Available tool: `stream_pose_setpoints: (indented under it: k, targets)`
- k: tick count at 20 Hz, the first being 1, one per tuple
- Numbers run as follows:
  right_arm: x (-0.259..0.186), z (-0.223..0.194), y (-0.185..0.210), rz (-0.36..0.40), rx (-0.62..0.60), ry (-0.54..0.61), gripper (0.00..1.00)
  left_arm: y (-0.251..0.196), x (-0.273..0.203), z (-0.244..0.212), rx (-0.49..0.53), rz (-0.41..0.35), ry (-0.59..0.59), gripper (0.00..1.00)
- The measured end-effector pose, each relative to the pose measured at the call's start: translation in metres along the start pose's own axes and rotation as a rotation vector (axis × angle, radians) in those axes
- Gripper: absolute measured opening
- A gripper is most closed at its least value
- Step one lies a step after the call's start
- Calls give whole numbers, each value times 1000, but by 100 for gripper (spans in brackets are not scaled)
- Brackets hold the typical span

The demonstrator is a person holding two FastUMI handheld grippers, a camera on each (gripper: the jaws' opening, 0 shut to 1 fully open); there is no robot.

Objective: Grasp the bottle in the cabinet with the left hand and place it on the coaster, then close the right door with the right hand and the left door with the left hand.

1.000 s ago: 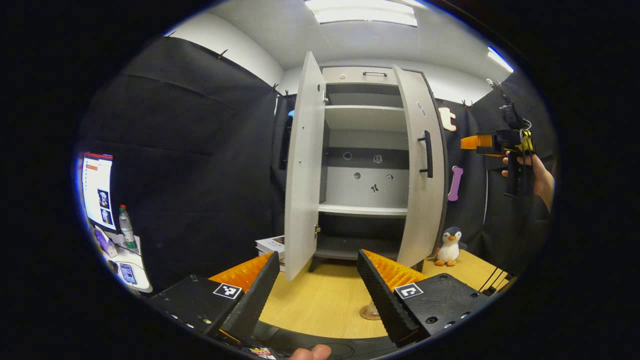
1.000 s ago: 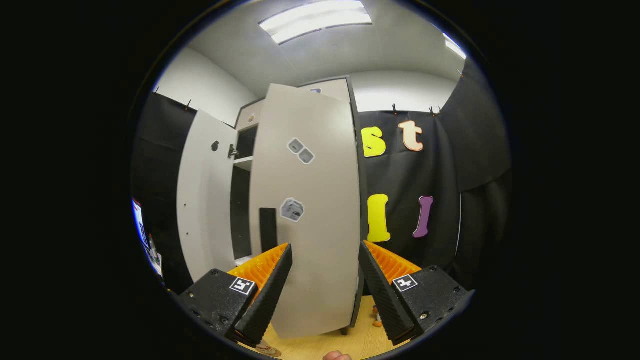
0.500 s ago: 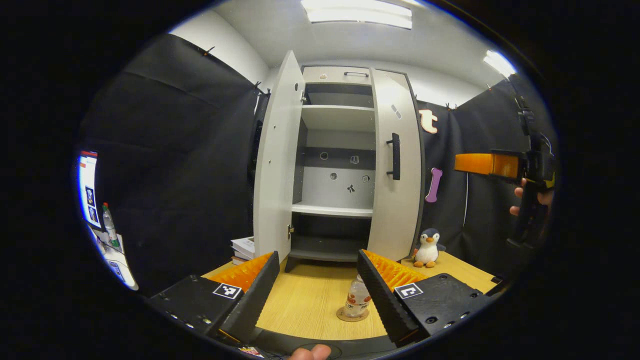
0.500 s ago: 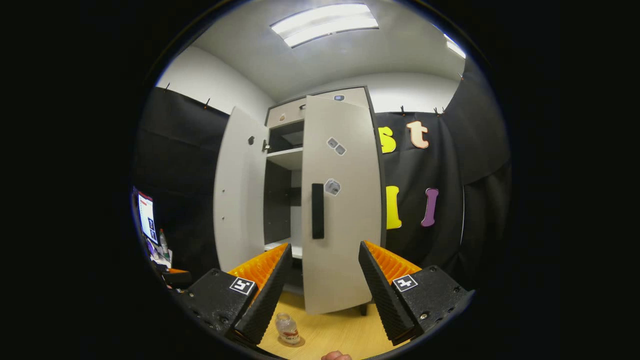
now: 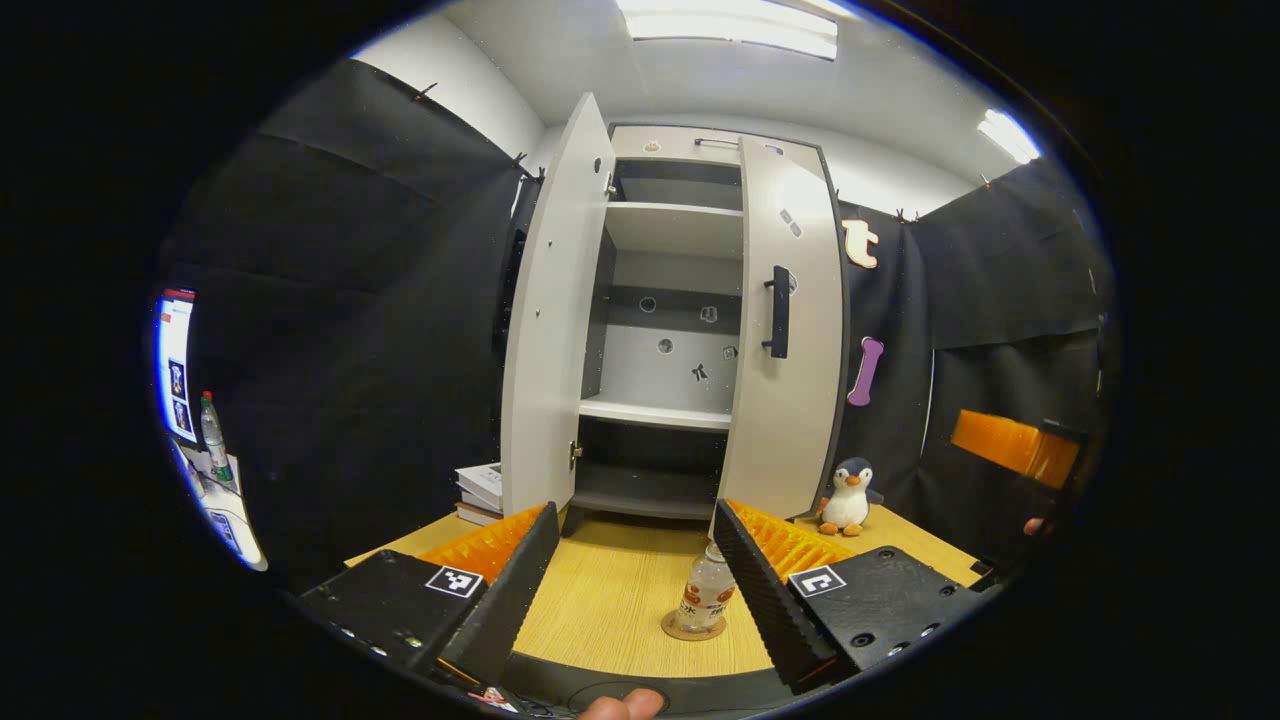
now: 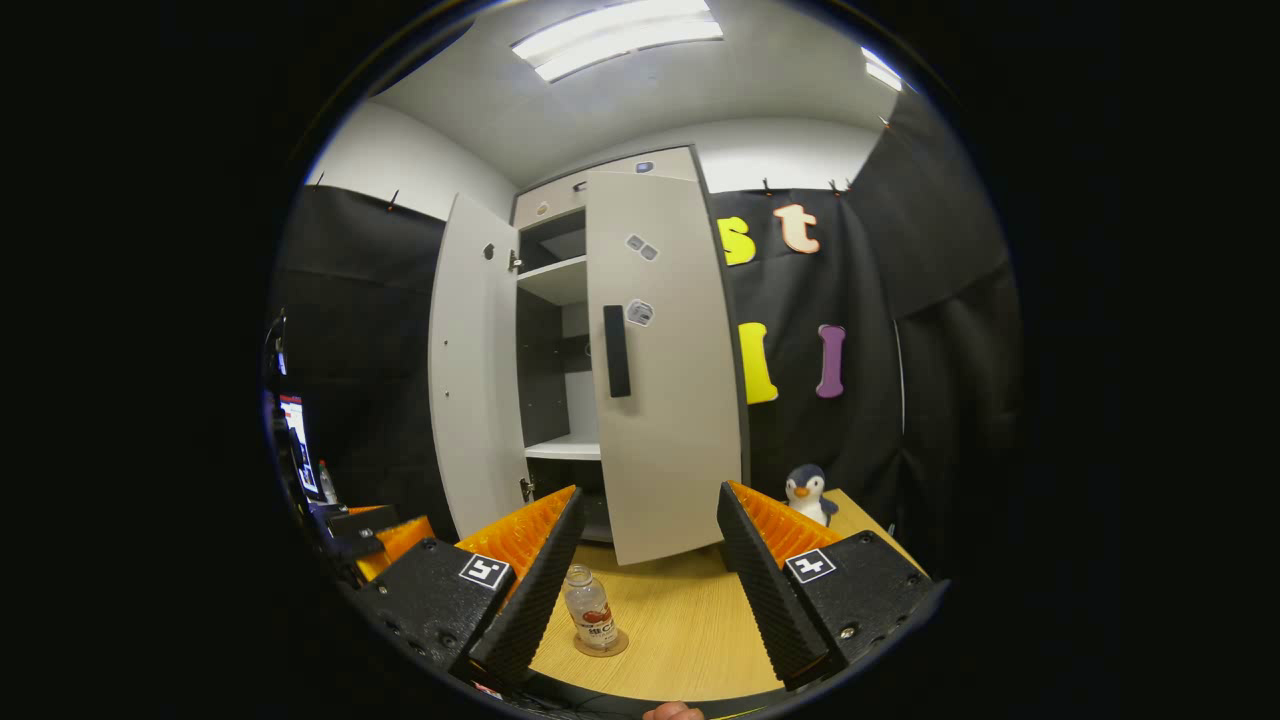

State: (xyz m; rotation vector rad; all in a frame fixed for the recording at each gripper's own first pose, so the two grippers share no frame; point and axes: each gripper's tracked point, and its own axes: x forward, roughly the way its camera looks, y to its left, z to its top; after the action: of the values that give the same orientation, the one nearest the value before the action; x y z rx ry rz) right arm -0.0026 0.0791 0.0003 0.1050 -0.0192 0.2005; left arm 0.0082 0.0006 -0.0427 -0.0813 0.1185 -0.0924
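While clear of doors, grippers [image 5: 632, 585] agape.

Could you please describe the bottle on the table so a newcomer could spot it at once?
Start at the tall grey cabinet with its doors ajar. On the wooden table before it, the small clear bottle stands upright on a round coaster. Unlike the plush penguin nearby, it is transparent with a red label.

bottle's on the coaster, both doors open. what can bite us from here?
1. The bottle stands on the coaster close beside the left gripper; moving toward the left door could tip it.
2. The right door looks only partly closed, and the right gripper is open and off it.
3. The penguin toy sits near that door's hinge side.
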Motion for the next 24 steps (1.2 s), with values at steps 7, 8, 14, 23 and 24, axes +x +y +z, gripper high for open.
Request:
stream_pose_setpoints:
  k: [7, 8, 14, 23, 24]
  targets:
    - [-10, 25, -13, -20, -22, -79, 83, 71, 43, 120, -168, 87, -169, 97]
    - [-10, 25, -15, -24, -17, -80, 82, 89, 52, 134, -181, 108, -188, 95]
    - [-16, 21, -24, -60, -2, -63, 82, 183, 123, 181, -251, 170, -194, 95]
    - [-18, 30, -52, -157, -9, -81, 82, 232, 197, 174, -314, 233, -152, 96]
    - [-17, 30, -56, -166, -8, -80, 82, 226, 200, 178, -309, 236, -158, 95]
